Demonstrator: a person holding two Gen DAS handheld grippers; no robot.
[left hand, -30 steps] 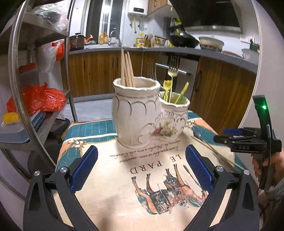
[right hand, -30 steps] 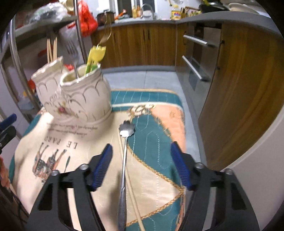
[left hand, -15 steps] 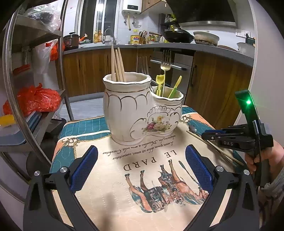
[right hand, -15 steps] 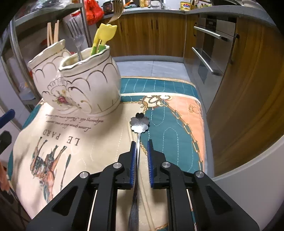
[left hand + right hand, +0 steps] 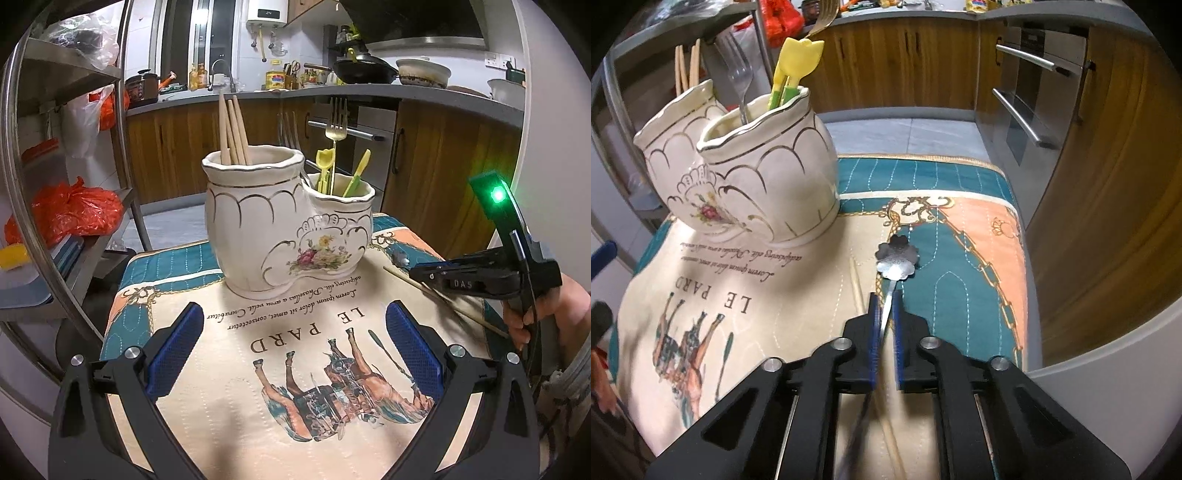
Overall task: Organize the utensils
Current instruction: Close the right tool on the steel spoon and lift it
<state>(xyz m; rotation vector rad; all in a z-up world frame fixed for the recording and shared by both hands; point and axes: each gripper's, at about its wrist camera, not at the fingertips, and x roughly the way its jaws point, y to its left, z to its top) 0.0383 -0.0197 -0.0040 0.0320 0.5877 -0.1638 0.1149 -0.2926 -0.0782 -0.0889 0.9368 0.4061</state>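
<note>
Spoon (image 5: 897, 256) caught — the right claw (image 5: 885, 317) has just been closing, and its pads now pinch the handle, flower-shaped bowl poking out ahead over the bench cloth (image 5: 964, 295). Next up, likely a lift toward the ceramic holder (image 5: 768, 173). Left claw (image 5: 293, 343) hangs spread wide, holding nothing — waiting.

We carry black two-finger grippers with ribbed blue pads (image 5: 175, 349) and silver screws (image 5: 839, 344). Our right gripper (image 5: 417, 274) bears "DAS" lettering and a green light (image 5: 497, 194). A grey sleeve (image 5: 574, 373) covers our right wrist.
</note>
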